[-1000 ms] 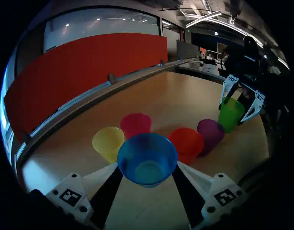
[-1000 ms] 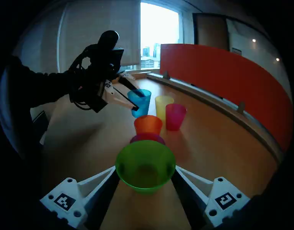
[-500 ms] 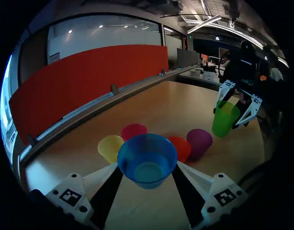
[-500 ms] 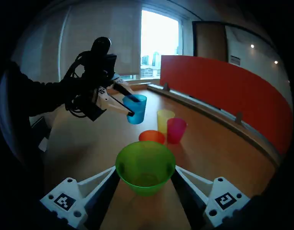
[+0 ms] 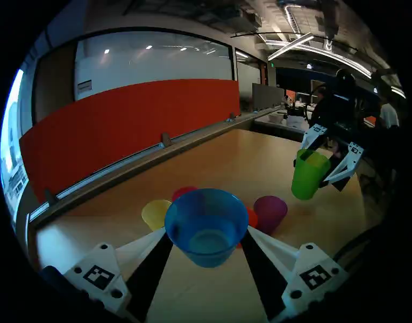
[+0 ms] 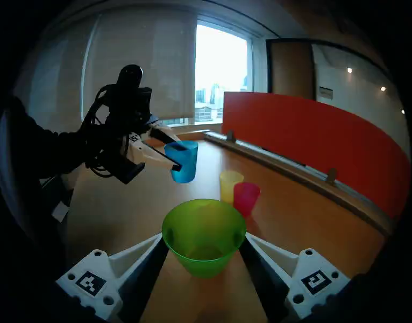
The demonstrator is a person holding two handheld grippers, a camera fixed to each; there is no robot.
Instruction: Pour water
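The pour has not yet begun, judging by how things stand: both cups are picked up and in the air, but each stands near upright and they are well apart, so bringing them together and tipping one into the other is all left to do. The left gripper [image 5: 206,233] is closed to about a cup's width, its two fingers pressing the sides of the blue cup [image 5: 207,223], which it holds above and in front of the yellow cup [image 5: 156,212]. A paler disc shows at the bottom of the blue cup; whether that is water or only the base cannot be told. The right gripper [image 6: 204,237] is closed likewise on the green cup [image 6: 204,232], with a finger against each side, and carries it off to the far side of the row from the yellow cup, raised clear of the table [image 5: 243,156]. How much the green cup holds cannot be told either. Four cups stand on the table below: just beside the yellow cup is the pink cup [image 5: 183,191], then the orange cup [image 5: 252,217], mostly hidden behind the blue one, and the purple cup [image 5: 270,211] farthest along. Beyond the yellow cup a red partition [image 5: 125,126] runs along the table's edge. The right gripper view also shows a dark sleeve [image 6: 42,153] reaching to the left gripper.
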